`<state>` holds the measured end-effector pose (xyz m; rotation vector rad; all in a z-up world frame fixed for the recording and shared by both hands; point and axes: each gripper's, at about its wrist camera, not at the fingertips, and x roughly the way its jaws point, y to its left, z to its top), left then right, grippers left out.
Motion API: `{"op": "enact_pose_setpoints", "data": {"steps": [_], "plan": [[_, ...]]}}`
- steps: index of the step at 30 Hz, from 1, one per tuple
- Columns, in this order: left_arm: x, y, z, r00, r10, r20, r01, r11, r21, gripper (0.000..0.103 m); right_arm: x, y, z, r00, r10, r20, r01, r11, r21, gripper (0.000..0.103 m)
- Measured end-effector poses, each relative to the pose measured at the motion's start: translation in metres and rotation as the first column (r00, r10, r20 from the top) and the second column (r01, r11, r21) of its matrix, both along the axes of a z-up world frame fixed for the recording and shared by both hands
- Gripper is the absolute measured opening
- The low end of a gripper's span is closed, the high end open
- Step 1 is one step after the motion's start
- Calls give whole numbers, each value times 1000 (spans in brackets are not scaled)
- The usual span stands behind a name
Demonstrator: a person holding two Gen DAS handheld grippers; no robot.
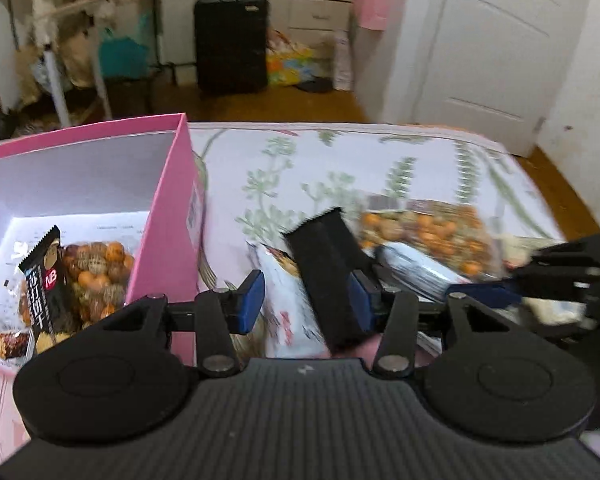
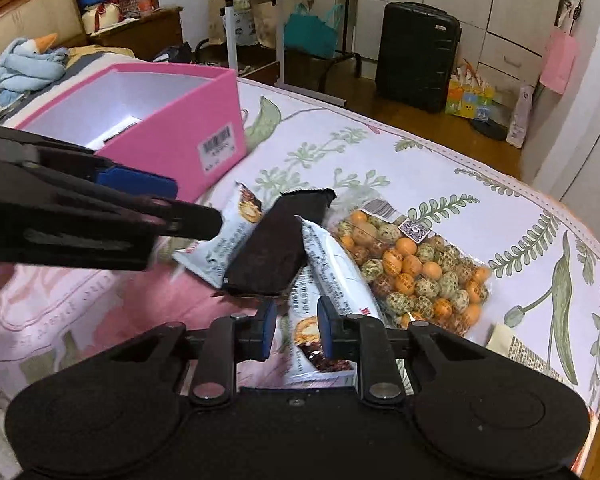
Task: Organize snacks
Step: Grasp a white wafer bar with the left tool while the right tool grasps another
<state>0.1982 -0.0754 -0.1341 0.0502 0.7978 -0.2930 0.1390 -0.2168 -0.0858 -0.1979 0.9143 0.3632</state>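
While we look along both grippers, we list:
Pink box (image 1: 172, 216): holds 1 black bar (image 1: 44, 280) marked "NB", 1 nut bag; barcode sticker outside.
Left gripper (image 1: 306, 300): part open, black wrapper (image 1: 328, 280) between pads, grip uncertain.
Right gripper (image 2: 296, 330): narrow gap, white packet (image 2: 320, 352) between pads, contact unclear.
Nut bag (image 2: 416, 268): on bedspread, QR label.

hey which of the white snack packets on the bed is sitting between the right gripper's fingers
The white packet lying right of the dark brown packet, its printed end between the right gripper fingers. The other white packet lies left of the dark one, nearer the pink box.
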Motion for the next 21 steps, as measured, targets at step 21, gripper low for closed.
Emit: {"op": "enact_pose_setpoints", "data": {"steps": [21], "plan": [[17,-3,-32,989,73,-128,-65,995,71,26,-7,27,-26,1000,15,-10,-16,993,-117,28]]}}
